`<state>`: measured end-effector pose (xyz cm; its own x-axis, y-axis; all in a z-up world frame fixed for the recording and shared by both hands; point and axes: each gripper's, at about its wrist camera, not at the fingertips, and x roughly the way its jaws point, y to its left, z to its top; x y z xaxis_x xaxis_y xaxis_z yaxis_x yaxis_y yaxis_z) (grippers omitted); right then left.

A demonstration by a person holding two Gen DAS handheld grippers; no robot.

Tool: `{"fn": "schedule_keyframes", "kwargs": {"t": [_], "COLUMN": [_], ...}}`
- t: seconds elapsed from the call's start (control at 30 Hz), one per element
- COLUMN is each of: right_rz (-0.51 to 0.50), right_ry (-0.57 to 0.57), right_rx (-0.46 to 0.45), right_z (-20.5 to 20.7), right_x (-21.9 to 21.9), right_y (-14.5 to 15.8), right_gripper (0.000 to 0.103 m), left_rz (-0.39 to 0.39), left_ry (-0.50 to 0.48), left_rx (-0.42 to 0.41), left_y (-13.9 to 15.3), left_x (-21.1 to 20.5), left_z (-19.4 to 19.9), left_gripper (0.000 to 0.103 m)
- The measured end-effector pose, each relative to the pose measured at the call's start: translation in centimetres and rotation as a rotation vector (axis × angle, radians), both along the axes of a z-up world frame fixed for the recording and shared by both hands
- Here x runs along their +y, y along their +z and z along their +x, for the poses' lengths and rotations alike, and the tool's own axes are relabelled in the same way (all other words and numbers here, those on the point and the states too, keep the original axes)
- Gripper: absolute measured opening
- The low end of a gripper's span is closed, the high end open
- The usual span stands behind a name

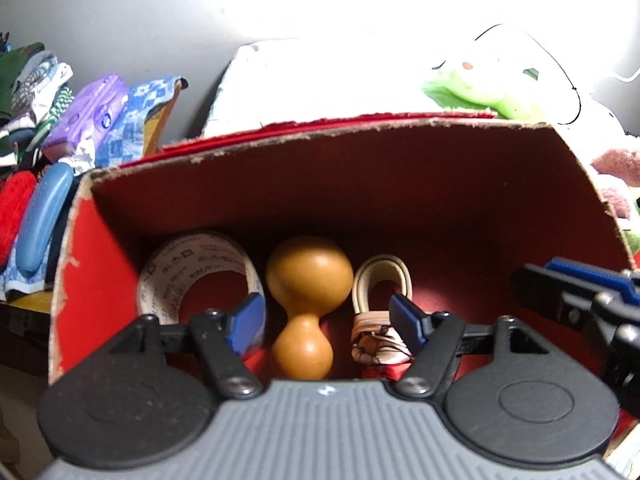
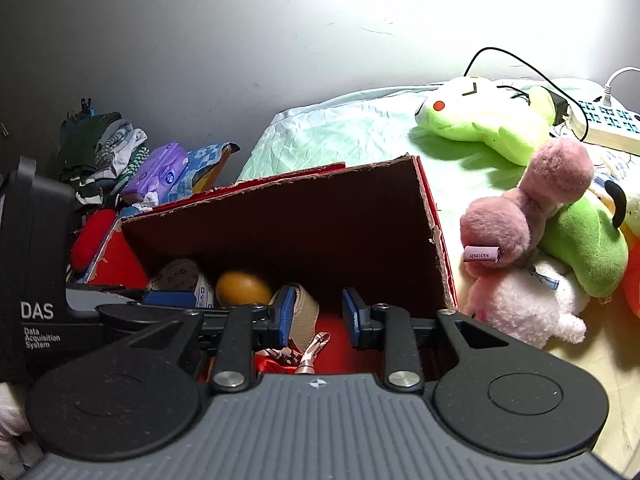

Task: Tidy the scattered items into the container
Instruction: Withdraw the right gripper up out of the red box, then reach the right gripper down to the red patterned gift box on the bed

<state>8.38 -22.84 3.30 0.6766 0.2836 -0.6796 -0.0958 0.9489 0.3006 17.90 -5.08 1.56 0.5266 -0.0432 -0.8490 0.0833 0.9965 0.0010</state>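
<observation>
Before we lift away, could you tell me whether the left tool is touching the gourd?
Apart: in the left wrist view the gourd lies between the open fingers, gaps both sides.

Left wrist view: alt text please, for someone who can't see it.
The open left gripper hovers empty over a red cardboard box holding a tape roll, a tan gourd and a coiled cream cable. The right gripper enters at right.

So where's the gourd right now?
The gourd lies inside the red box, between the tape roll on its left and the coiled cable on its right; the right wrist view shows only its top.
</observation>
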Motion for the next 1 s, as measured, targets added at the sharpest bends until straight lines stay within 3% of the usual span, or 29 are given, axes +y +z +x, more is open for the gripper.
{"fn": "schedule_keyframes", "kwargs": {"t": [0.13, 0.5, 1.0], "right_rz": [0.03, 0.037, 0.022], "right_ry": [-0.004, -0.015, -0.005], "right_rx": [0.006, -0.023, 0.018], "right_z": [-0.6, -1.9, -3.4], "right_x": [0.0, 1.0, 0.9], "right_y": [-0.1, 0.0, -0.4], "right_gripper": [0.029, 0.032, 0.036], "left_rz": [-0.016, 0.066, 0.103], "left_ry": [0.018, 0.076, 0.128], "left_rx": [-0.037, -0.121, -0.091], "left_y": [1.6, 3.9, 4.1], "left_x": [0.6, 0.9, 0.7], "left_z": [-1.3, -4.6, -6.6], "left_gripper": [0.09, 0.09, 0.09]}}
